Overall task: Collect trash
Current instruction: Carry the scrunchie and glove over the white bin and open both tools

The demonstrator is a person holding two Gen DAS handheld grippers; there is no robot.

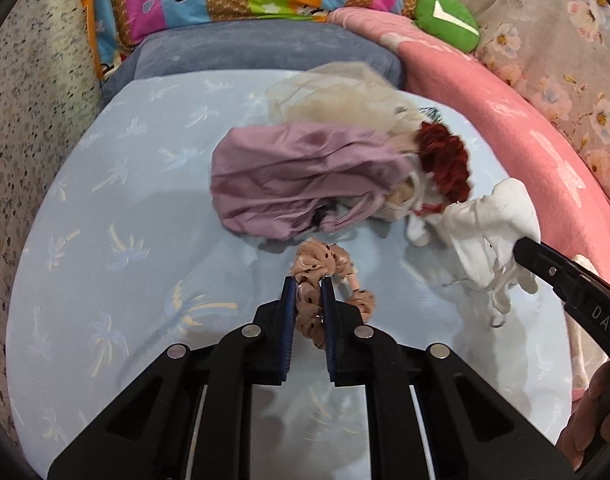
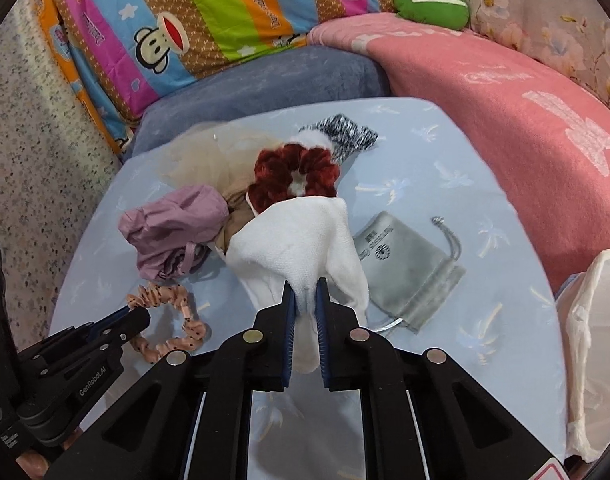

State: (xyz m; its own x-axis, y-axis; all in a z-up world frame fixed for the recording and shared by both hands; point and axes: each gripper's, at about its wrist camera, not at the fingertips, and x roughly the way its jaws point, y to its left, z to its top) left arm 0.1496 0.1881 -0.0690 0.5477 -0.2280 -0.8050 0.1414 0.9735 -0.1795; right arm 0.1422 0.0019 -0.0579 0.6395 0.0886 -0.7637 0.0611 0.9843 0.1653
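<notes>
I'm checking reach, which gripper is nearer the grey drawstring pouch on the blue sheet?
Right. The right gripper, shut on the white cloth, sits just beside the grey drawstring pouch. The left gripper, shut on the pink spotted scrunchie, is farther, beyond the cloth.

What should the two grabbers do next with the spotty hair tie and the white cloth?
Probably lift both straight up. The left gripper is shut on the spotty scrunchie and the right gripper is shut on the white cloth, yet both things still trail on the blue table. The white bag at the table's right edge looks like where they go.
</notes>
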